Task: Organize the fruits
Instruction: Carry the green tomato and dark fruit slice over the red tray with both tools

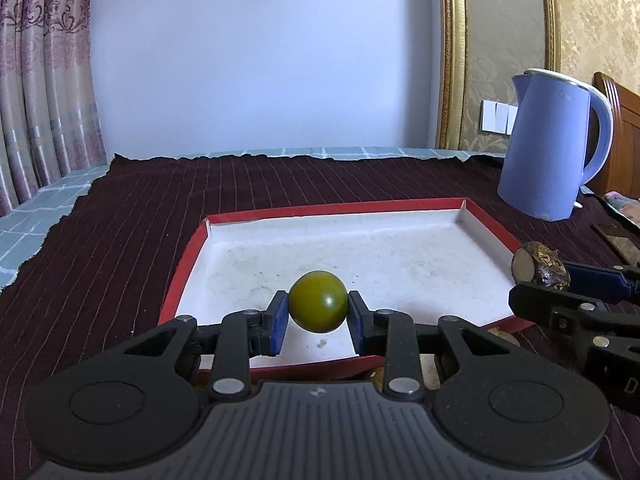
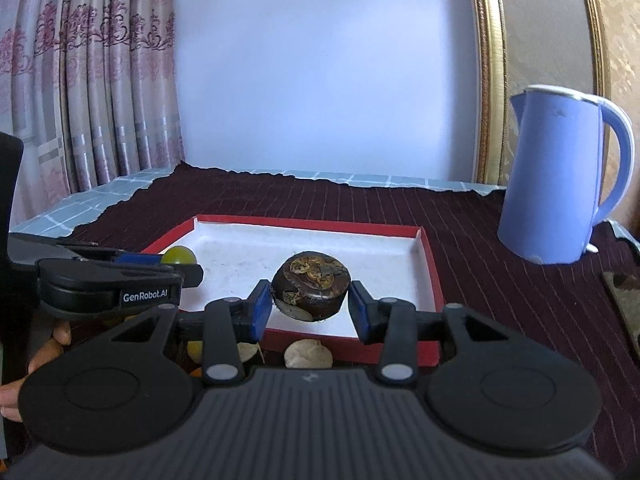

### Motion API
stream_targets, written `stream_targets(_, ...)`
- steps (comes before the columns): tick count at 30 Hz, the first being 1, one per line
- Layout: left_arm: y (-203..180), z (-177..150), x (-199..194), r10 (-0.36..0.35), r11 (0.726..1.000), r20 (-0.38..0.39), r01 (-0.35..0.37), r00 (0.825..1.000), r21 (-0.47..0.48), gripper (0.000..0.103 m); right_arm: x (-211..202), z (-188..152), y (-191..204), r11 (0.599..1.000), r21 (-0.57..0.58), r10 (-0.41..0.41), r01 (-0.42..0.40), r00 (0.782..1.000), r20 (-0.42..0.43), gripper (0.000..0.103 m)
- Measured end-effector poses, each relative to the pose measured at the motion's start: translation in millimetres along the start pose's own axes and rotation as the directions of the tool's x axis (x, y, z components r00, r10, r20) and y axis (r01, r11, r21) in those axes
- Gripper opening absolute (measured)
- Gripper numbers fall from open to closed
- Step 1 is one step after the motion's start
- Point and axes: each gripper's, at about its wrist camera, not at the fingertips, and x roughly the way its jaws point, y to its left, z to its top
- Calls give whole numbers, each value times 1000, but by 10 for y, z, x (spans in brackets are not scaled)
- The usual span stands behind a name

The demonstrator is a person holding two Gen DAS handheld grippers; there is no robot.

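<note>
The green fruit (image 1: 318, 301) is showing smooth, glossy skin. The brown fruit (image 2: 311, 286) is looking rough and scaly. The tray (image 1: 404, 206) is looking like matt cardboard, the cloth (image 1: 120, 216) like ribbed fabric, the kettle (image 1: 554, 144) like matt plastic.

The kettle (image 1: 554, 148) stands right of and behind the tray (image 1: 182, 280).

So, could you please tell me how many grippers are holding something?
2: the left gripper holds a green fruit over the red tray; the right gripper holds a brown chunk above it.
</note>
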Motion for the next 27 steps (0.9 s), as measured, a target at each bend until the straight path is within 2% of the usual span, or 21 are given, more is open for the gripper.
stream_targets(27, -12, 67, -95, 18, 1000, 37, -19, 999, 24, 31, 14, -18, 5, 1000, -12, -8, 8, 1000, -9, 39)
